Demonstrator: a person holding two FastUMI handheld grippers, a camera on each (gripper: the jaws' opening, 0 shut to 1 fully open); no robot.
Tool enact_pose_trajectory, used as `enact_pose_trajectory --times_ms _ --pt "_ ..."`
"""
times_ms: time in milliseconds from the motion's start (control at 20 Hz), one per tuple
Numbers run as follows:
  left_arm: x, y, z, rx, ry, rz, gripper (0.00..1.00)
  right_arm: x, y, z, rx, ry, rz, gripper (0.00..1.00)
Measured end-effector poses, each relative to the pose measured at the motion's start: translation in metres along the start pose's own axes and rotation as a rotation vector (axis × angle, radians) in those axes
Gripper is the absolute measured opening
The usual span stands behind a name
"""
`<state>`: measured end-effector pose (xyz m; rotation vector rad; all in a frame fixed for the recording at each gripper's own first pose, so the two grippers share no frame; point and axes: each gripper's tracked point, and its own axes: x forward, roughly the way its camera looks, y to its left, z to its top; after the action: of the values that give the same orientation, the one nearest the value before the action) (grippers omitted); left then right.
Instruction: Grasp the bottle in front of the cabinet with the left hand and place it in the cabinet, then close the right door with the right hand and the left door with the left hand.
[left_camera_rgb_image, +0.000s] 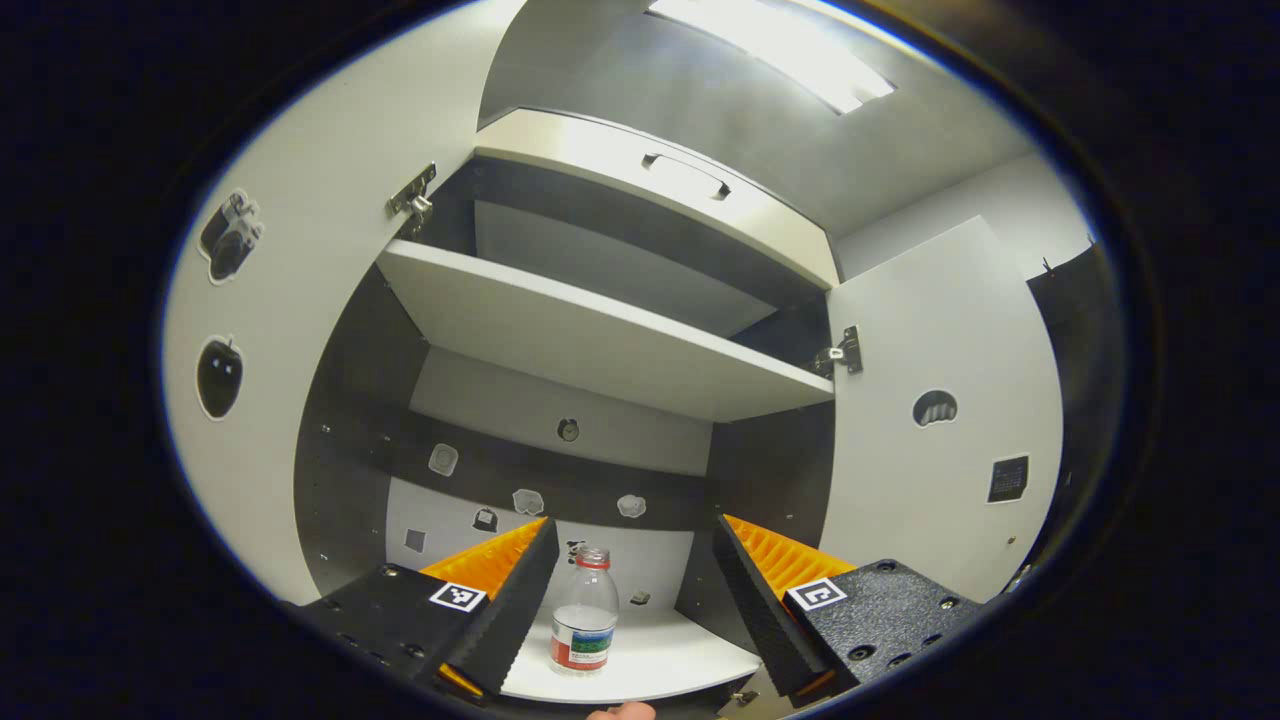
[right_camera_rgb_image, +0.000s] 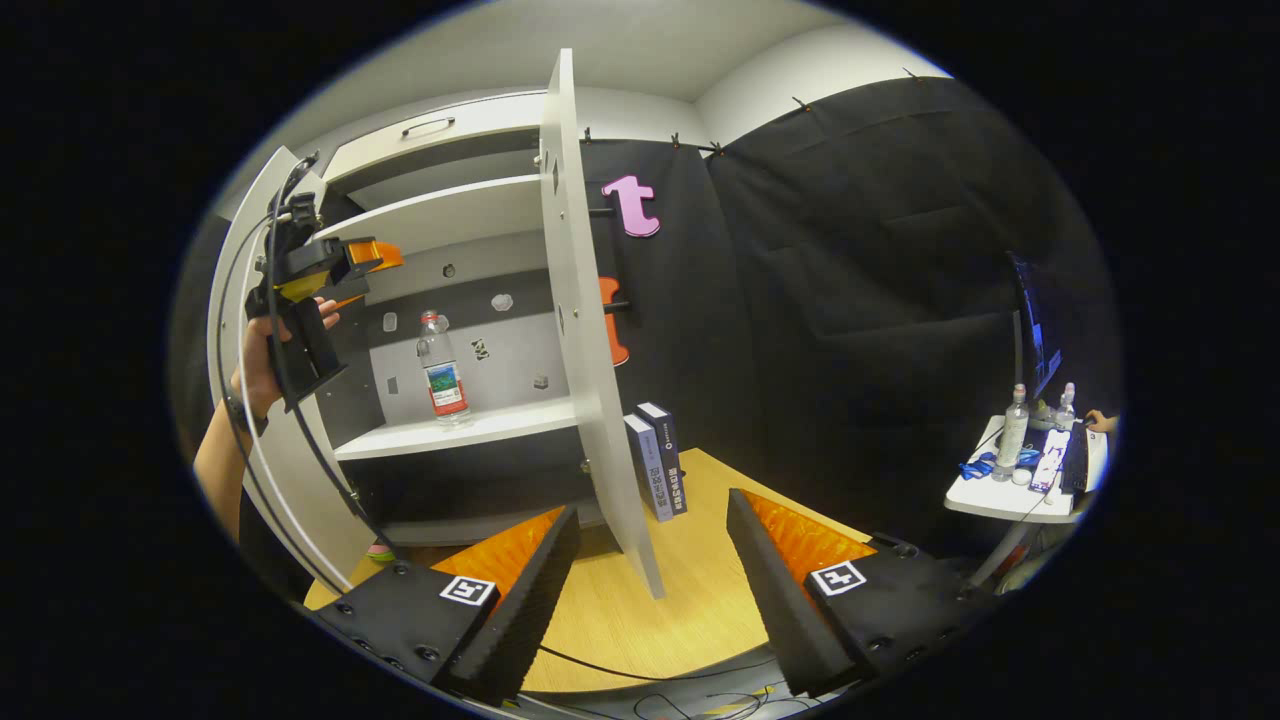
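Observation:
A clear bottle with a red cap and a colourful label stands upright on the cabinet's lower shelf. My left gripper is open just in front of it, and its fingers are apart from the bottle. In the right gripper view the bottle stands free on the shelf, with the left gripper held by a hand up and to its left. Both doors stand open: the left door and the right door. My right gripper is open above the table, near the right door's lower edge.
An upper shelf and a drawer with a handle lie above the bottle. Two books stand on the wooden table behind the right door. A small white table with bottles stands far right. A cable runs over the table.

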<state>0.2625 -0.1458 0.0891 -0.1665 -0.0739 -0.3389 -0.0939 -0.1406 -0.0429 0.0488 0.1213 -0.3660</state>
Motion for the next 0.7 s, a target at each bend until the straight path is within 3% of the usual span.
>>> enact_pose_trajectory --times_ms 300,550,700 --pt "0.0 -0.001 -0.006 0.017 0.038 -0.015 0.94 0.0 0.031 0.012 -0.025 -0.032 0.09 0.99" --pt "-0.029 0.02 -0.02 0.075 0.061 0.08 0.94 0.001 0.053 0.015 -0.047 -0.048 0.142 0.98" --pt "-0.083 0.033 -0.048 0.068 0.075 0.137 0.94 0.001 0.069 0.011 -0.044 -0.037 0.184 0.98"
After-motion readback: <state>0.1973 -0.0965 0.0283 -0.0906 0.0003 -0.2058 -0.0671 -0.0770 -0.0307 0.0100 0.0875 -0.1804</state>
